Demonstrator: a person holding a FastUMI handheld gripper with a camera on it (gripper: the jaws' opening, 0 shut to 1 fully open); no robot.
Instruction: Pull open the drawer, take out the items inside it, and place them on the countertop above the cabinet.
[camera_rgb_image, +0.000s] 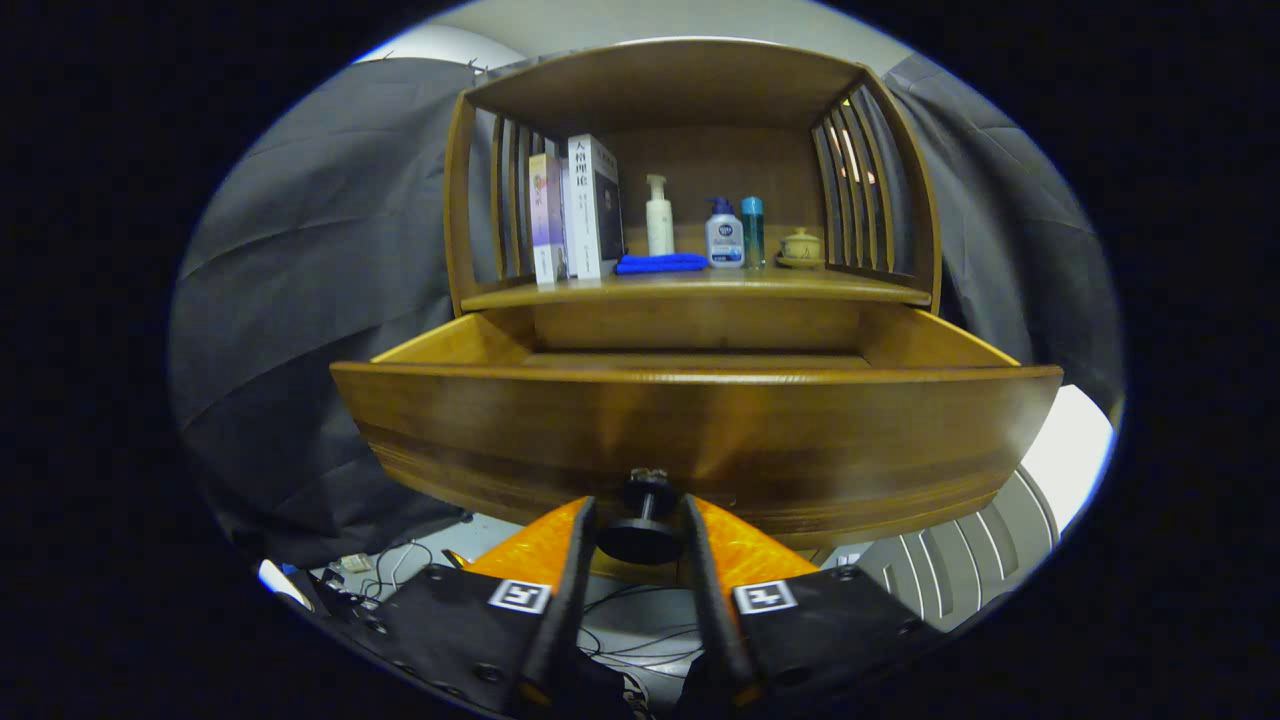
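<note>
Gripper view: sitting at the bottom centre of the frame, the claw (640, 535), its two fingers (568, 580) pressing on either side of the dark round knob (641, 520), closed around it. Hanging just above the fingers across the middle of the frame, the wooden drawer (700, 430), pulled well out of the cabinet (690, 90), its front panel curving wide from left to right. Showing behind that front, only the upper inner walls of the drawer; contents not visible from this angle, so cannot tell what is lying inside.

Running above the drawer in the upper centre, the worktop (690, 285) of the cabinet, framed by slatted side panels. Standing on it at the left, upright books (580, 205). Lying just right of them, a folded blue cloth (660, 263). Standing behind the cloth, a white pump bottle (658, 215). Further right, a smaller pump bottle (724, 235) just beside a teal bottle (753, 230), then a small lidded pot (801, 247) near the right slats.

Trailing at the lower left below the drawer, loose cables (390, 575) on the floor.
</note>
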